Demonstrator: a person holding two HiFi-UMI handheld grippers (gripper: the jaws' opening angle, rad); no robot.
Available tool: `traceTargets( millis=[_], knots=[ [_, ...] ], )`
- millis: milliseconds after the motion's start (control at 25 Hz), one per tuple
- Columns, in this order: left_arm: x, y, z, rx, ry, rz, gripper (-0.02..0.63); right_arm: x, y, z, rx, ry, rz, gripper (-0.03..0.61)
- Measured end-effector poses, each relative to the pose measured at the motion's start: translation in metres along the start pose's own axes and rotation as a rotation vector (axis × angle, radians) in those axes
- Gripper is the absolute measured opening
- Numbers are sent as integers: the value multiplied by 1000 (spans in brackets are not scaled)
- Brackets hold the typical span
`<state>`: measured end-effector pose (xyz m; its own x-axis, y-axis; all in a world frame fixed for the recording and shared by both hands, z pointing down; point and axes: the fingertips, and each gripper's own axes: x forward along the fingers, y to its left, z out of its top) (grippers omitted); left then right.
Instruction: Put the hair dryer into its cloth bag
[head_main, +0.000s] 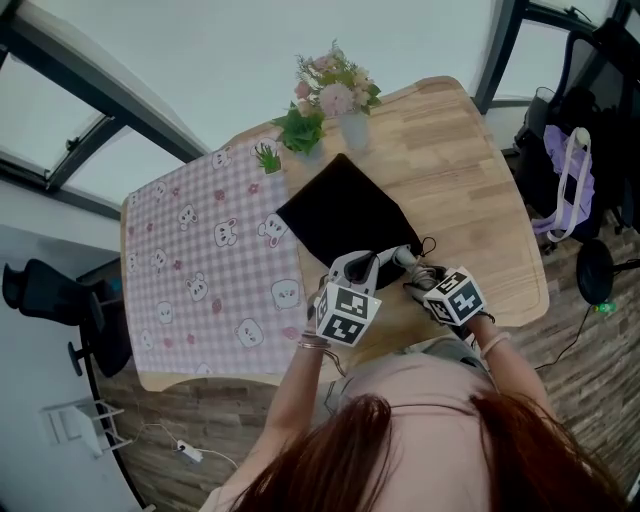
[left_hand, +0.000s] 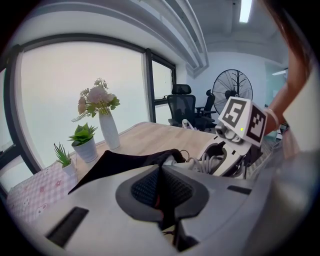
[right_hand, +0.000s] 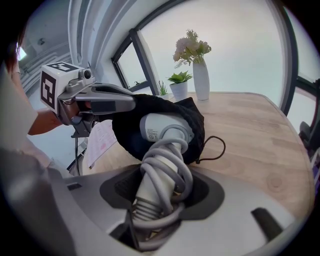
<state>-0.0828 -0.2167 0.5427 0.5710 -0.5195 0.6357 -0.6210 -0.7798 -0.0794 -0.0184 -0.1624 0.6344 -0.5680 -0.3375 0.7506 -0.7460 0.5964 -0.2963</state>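
Wooden worktop (head_main: 470, 180) carries the black cloth bag (head_main: 345, 215), its mouth pinched up by the closed left claw (left_hand: 161, 177). Clamped on the cord-wrapped handle of the hair dryer (right_hand: 162, 131), the right claw (right_hand: 160, 192) has its head just inside the bag. I'd push straight in and hold that rim high.

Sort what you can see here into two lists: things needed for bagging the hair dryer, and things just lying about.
Belongs to the job: hair dryer, its cord-wrapped handle in the right gripper; cloth bag, its edge pinched by the left gripper.
Just lying about: vase of flowers; large potted plant; small potted plant; checked cloth.
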Motion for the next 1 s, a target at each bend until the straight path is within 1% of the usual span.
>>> traceTargets(
  millis=[680, 1000],
  knots=[
    [1, -4, 11, -27, 11, 36, 20, 7, -6, 23, -2, -27, 45, 229],
    [2, -7, 14, -28, 8, 46, 19, 15, -9, 34, 7, -28, 49, 229]
  ],
)
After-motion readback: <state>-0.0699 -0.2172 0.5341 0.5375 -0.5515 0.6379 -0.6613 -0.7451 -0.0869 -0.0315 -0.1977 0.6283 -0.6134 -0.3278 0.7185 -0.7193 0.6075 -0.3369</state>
